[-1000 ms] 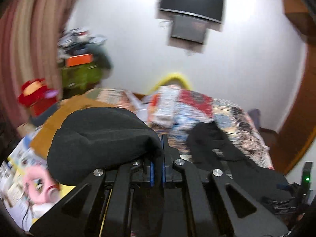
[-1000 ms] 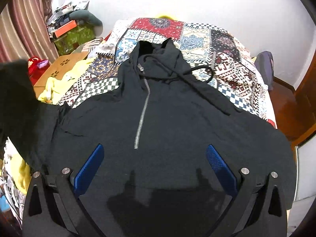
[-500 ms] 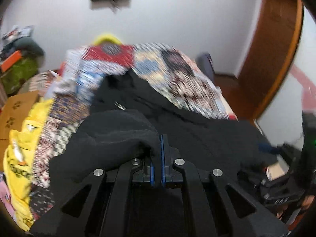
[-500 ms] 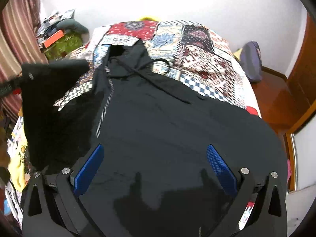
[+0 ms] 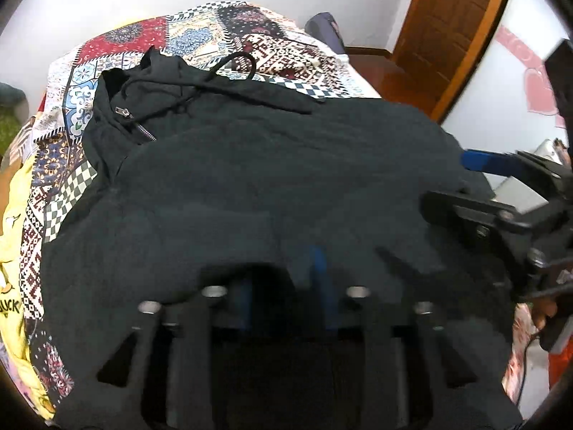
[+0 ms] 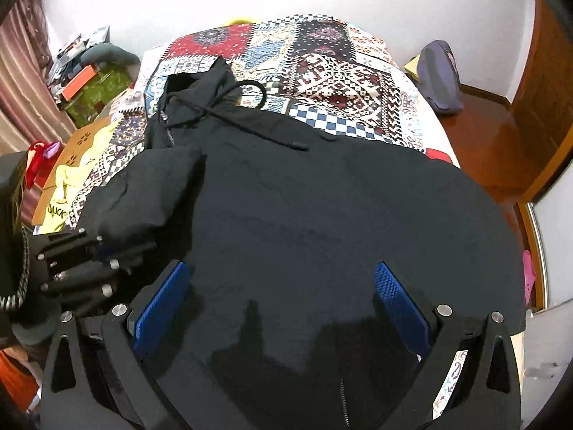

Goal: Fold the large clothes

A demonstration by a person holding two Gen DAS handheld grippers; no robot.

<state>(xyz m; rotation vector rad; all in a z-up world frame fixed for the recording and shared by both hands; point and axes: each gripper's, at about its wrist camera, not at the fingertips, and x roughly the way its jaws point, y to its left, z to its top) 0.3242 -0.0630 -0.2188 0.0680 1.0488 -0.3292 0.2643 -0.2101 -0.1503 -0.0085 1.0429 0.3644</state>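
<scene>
A black zip hoodie (image 5: 268,165) lies face up across the patchwork bed, hood and drawstring towards the far end. Its left sleeve (image 6: 150,186) is laid inward over the body. My left gripper (image 5: 283,286) hovers low over that sleeve; its jaws are opening, and the blurred blue pads stand apart with black cloth lying loose below them. From the right wrist view the left gripper (image 6: 89,258) is at the sleeve's near end. My right gripper (image 6: 283,308) is wide open above the hoodie's (image 6: 322,208) lower body, holding nothing. It also shows as the right gripper (image 5: 465,184) at the garment's right edge.
The patchwork quilt (image 6: 340,79) covers the bed. A yellow printed cloth (image 5: 10,236) and a cardboard sheet (image 6: 82,139) lie along the left side. A purple bag (image 6: 440,75) sits on the floor at right, near a wooden door (image 5: 447,18). Clutter fills the far left corner.
My left gripper swung right and down with the sleeve, laid it over the hoodie's body and parted its jaws. The right gripper shifted slightly right, still open.
</scene>
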